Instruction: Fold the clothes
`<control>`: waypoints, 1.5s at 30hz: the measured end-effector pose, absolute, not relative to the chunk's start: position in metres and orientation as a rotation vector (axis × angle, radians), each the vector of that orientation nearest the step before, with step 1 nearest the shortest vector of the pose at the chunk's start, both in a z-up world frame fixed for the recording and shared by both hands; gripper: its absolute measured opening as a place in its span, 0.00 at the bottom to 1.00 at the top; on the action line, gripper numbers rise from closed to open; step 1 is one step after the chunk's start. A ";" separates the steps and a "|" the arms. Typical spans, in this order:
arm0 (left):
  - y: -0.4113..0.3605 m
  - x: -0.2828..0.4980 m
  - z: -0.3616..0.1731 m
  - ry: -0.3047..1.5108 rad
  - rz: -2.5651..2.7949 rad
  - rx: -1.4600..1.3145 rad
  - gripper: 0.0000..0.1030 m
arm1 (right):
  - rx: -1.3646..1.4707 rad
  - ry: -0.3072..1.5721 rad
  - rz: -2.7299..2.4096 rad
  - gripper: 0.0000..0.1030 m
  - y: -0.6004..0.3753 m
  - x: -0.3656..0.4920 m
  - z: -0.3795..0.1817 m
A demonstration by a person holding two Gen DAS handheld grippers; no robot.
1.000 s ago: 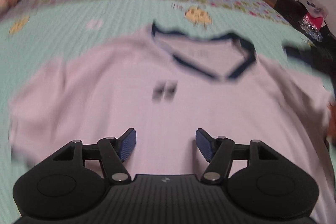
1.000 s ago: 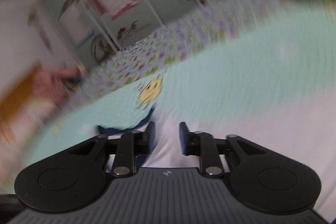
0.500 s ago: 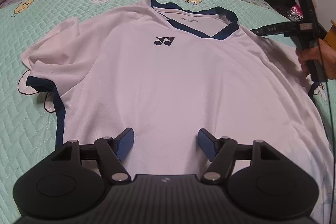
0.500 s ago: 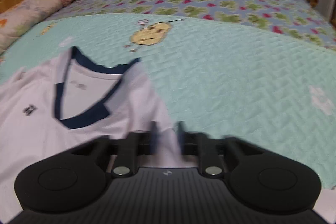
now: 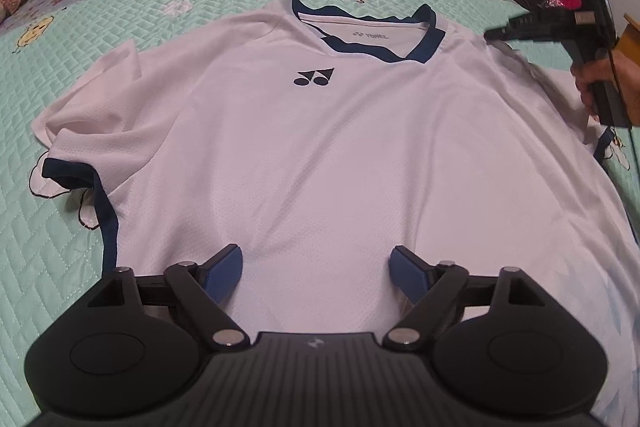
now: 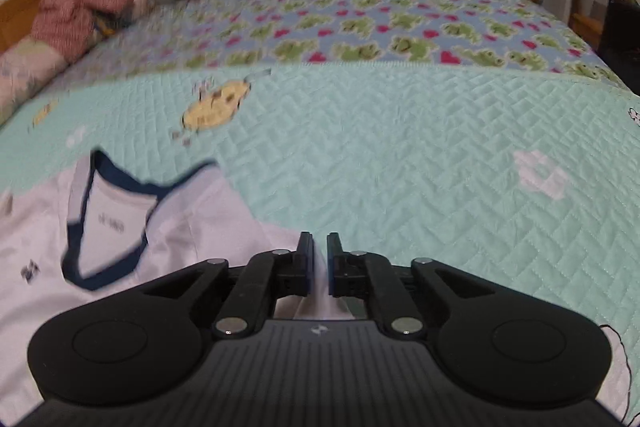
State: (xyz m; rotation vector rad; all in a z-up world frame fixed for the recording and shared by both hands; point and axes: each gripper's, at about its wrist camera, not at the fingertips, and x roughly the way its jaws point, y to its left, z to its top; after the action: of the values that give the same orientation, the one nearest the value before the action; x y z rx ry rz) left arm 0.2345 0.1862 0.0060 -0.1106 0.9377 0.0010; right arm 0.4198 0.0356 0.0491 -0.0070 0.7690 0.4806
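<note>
1. Our left claw (image 5: 316,269) stands with its blue-padded jaws wide apart and opening further. Only the flat lower front of the white T-shirt (image 5: 320,155) shows between them, and the pads press on nothing.
2. Ahead of that claw the T-shirt lies face up and spread out on the mint-green quilt (image 5: 60,259). Its navy V-neck collar (image 5: 424,45) is at the far end, and a small dark logo (image 5: 314,78) sits just nearer than the collar.
3. To the left of the left claw the sleeve with navy trim (image 5: 68,173) is rumpled and partly folded on itself.
4. Far to the right of it we see our right hand (image 5: 612,83) holding the other tool at the shirt's shoulder edge.
5. Our right claw (image 6: 320,261) has its jaws nearly together and easing apart. A thin pinch of white shirt fabric stands in the narrow gap. We cannot tell whether the pads press it.
6. Left of the right claw lies the collar, blurred. Ahead and to the right of it is bare quilt.
7. Beyond the quilt, past both claws, runs a frog-and-heart patterned bedspread (image 6: 360,23), and a red checked bundle (image 6: 76,15) lies at the far left.
</note>
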 end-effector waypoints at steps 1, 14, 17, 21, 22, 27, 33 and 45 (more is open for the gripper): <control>0.185 0.235 0.006 0.938 0.002 -0.106 0.85 | 0.014 0.759 0.499 0.24 0.036 0.422 0.052; 0.222 0.241 0.038 0.849 0.112 -0.198 0.86 | 0.014 0.727 0.416 0.12 0.053 0.425 0.047; 0.251 0.256 0.049 0.803 0.160 -0.222 0.86 | 0.110 0.766 0.556 0.12 0.061 0.403 0.049; 0.283 0.300 0.027 0.881 0.236 -0.144 0.82 | 0.176 0.830 0.500 0.00 0.063 0.405 0.023; 0.289 0.313 0.016 0.922 0.266 -0.105 0.72 | 0.190 0.809 0.432 0.00 0.059 0.405 0.019; 0.308 0.297 0.030 0.826 0.287 -0.227 0.71 | 0.420 0.715 0.265 0.19 0.061 0.360 0.034; 0.316 0.216 0.062 0.623 0.416 -0.354 0.72 | 0.585 0.787 0.590 0.43 0.130 0.287 0.016; 0.392 0.216 0.038 0.677 0.512 -0.461 0.67 | 0.394 0.635 0.599 0.46 0.163 0.260 -0.007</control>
State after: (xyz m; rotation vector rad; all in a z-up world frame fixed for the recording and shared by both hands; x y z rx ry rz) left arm 0.2161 0.3917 0.0377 -0.4612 0.6771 0.5118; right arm 0.2605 0.1632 -0.0071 0.3938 0.6349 0.5987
